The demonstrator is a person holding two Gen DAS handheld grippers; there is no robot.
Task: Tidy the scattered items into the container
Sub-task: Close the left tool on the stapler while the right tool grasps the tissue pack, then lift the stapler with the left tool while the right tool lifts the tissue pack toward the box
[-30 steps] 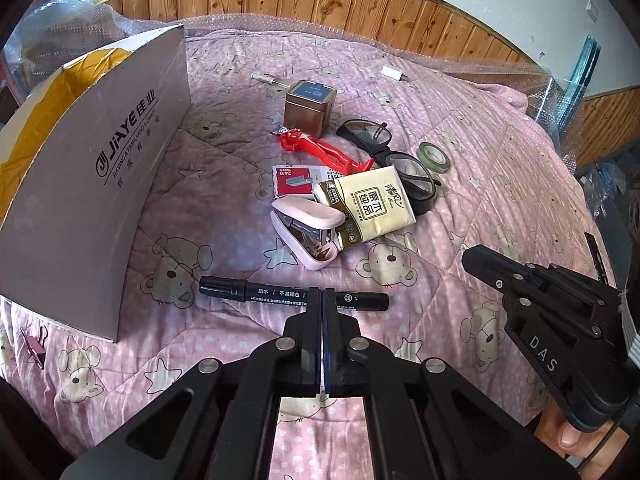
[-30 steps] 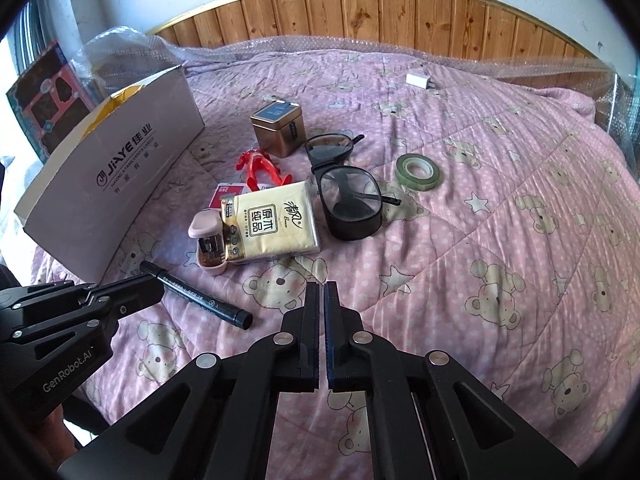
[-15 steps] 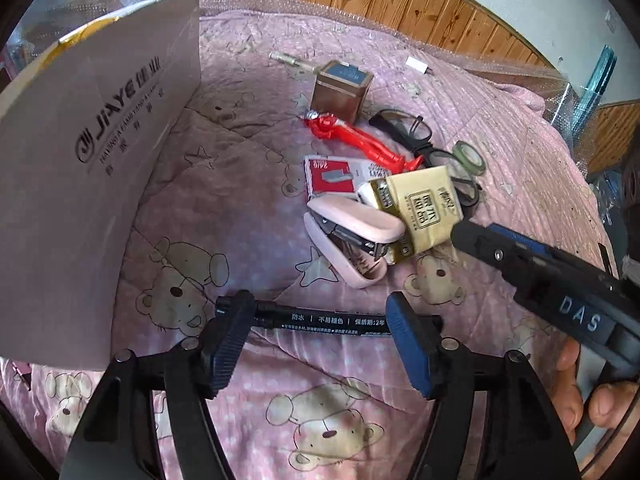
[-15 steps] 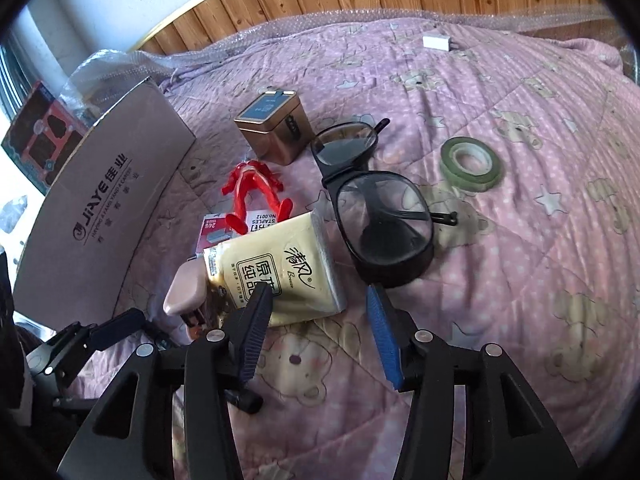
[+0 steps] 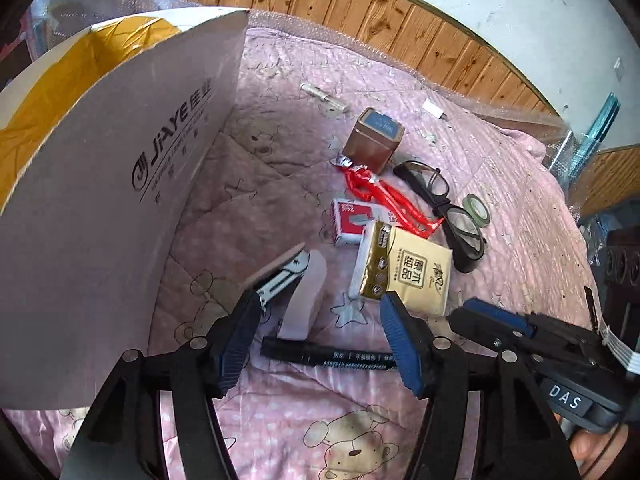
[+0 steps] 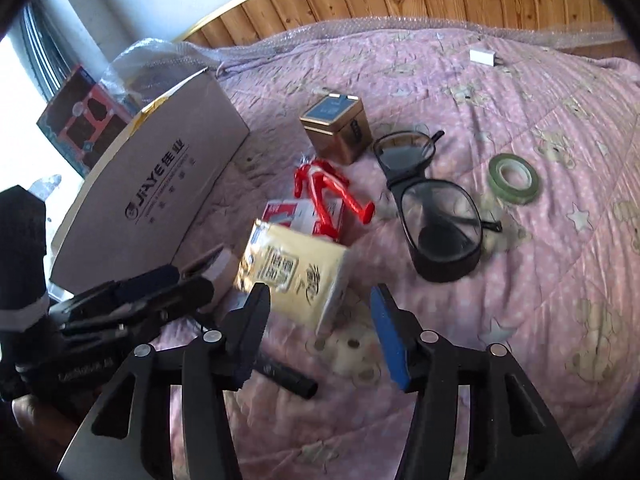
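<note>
Both hand-held grippers spread wide over the clutter on the bed.

Left hand-held gripper (image 5: 316,332) gapes empty above the black marker (image 5: 328,356); right hand-held gripper (image 6: 320,320) gapes empty at the yellow tissue pack (image 6: 296,276). "JiAYE" cardboard box (image 5: 120,184) stands left; "DAS" shows on the right tool.

both wrist cameras look forward, low and close, sharing the tissue pack (image 5: 412,270) (image 6: 296,276).

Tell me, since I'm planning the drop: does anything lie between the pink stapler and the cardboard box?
Nothing visible does. Between the pink stapler and the cardboard box lies only bare quilt; the left gripper is open right at the stapler.
</note>
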